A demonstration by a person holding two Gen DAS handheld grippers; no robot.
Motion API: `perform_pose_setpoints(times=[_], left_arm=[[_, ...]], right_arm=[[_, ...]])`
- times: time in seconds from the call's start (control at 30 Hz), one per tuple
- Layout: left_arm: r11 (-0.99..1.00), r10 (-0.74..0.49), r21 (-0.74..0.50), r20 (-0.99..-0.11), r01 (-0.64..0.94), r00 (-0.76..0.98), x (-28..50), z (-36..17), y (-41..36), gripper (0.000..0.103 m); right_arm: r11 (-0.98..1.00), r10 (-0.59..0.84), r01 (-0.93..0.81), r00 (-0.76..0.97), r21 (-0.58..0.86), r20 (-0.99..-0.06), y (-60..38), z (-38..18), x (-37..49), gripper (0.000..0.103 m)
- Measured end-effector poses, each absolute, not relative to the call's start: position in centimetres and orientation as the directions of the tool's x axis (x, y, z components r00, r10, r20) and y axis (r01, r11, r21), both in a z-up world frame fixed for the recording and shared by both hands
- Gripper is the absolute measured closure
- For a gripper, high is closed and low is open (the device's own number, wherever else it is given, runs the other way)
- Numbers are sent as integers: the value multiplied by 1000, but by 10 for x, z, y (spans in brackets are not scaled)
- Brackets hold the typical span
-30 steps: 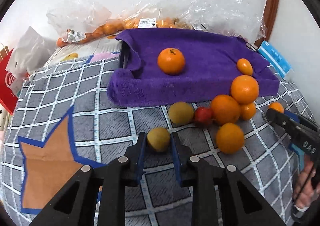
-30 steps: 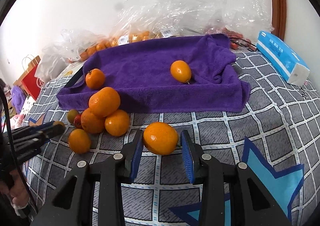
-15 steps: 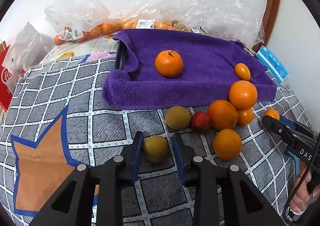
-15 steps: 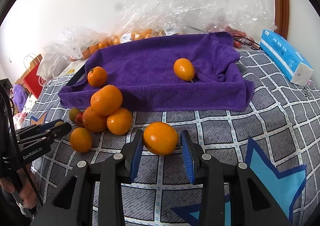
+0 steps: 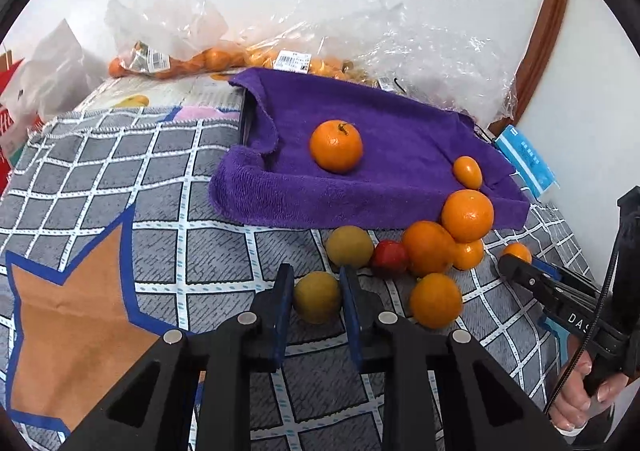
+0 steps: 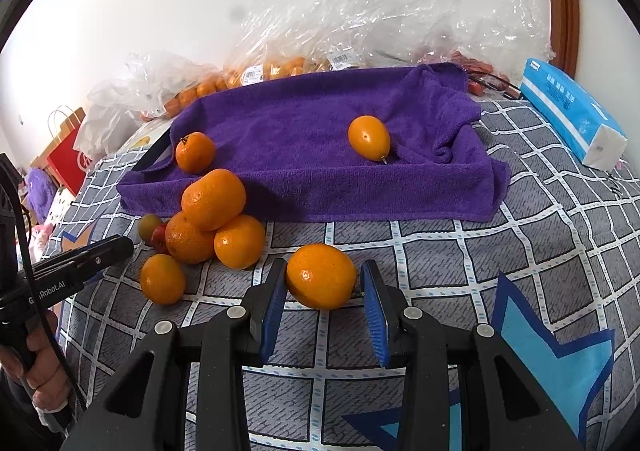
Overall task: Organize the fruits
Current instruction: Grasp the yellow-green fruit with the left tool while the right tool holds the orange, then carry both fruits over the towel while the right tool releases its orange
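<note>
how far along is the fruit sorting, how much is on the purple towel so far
Early. Done: one orange and one small oval fruit lie on the purple towel. In hand: the left gripper brackets a yellowish fruit, the right gripper an orange. Left: the pile in front of the towel.

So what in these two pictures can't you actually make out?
- Left wrist view: whether the left gripper presses the yellow-green fruit or only brackets it.
- Right wrist view: the red fruit, mostly hidden behind the orange pile.
- Both views: the fruit in the plastic bags, blurred by crinkled film; label print too small.
- Left wrist view: the blue packet, partly hidden by the purple towel.
</note>
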State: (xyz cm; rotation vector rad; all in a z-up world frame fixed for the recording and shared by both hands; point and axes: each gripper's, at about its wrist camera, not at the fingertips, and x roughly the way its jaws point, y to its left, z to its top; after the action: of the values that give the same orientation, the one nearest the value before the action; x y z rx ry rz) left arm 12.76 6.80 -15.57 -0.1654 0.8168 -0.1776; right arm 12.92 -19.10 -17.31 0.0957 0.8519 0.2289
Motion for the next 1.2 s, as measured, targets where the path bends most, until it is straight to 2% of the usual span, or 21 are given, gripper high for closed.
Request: perform_pose_setpoints(times=[0.37,1.2], left_arm=[[977,-198,-191,-615,99,763,110,-138,66,80],[981,-155,-186,-563,59,812,101,-132,71,80]], right_arm=[[973,230,-168,676,158,-700,-190,-164,122,66],[972,236,-188,713,145,-661,-189,-156,114,66]])
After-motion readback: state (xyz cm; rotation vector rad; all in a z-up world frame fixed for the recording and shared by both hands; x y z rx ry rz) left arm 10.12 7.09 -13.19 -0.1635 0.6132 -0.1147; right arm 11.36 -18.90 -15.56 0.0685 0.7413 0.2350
